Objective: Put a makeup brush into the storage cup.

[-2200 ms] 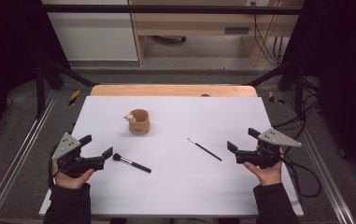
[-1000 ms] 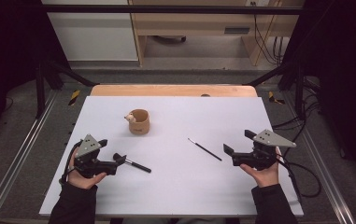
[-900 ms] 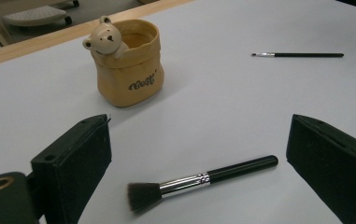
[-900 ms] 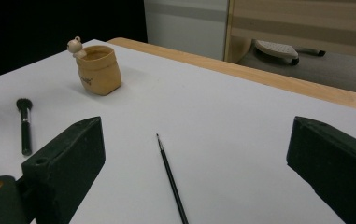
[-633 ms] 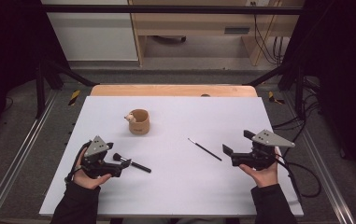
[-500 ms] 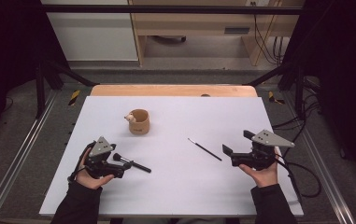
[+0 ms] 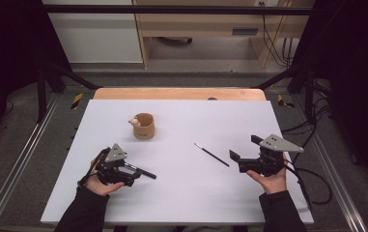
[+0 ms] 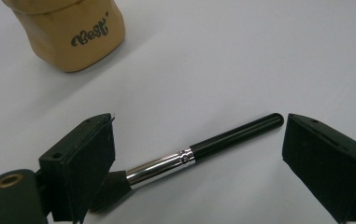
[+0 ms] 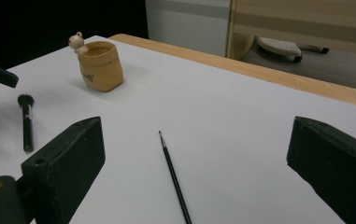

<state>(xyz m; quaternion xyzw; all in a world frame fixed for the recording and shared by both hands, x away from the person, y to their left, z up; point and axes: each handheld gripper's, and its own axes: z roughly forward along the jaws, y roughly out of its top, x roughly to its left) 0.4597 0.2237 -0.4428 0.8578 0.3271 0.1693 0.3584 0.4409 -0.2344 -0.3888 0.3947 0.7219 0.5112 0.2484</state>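
Black and glossy, the thick brush (image 8: pixel 199 153) lies flat on the white tabletop (image 7: pixel 181 193) between the spread jaws of the left tool (image 8: pixel 199 161), touching neither that we can see. We find its rounded handle end just short of the right-hand jaw, its silver ferrule near the middle of the gap, and its dark bristles beside the left-hand jaw.

Compared with the oldest high view, the left tool (image 7: pixel 134 175) has come forward and inward from the near-left part of the tabletop until it stands over the brush; half a second ago it was already almost there. Meanwhile the right tool (image 7: pixel 236 160) has barely shifted, its jaws released and holding nothing.

In the high view the left tool and the hand (image 7: pixel 99 181) behind it cover the bristle end of the brush, so we see just the handle poking out past the jaws. In the left gripper view the bristle tips blur into the shadow by the jaw, and the mug (image 8: pixel 66 32) beyond the jaws is cut off at the top edge.

That mug is tan, matte and sack-shaped, with dark script on its side and a small pale figure (image 9: pixel 77 42) on its rim. Ahead of the right tool's open jaws lies a thin brush (image 9: pixel 174 177), black, straight and needle-slim.
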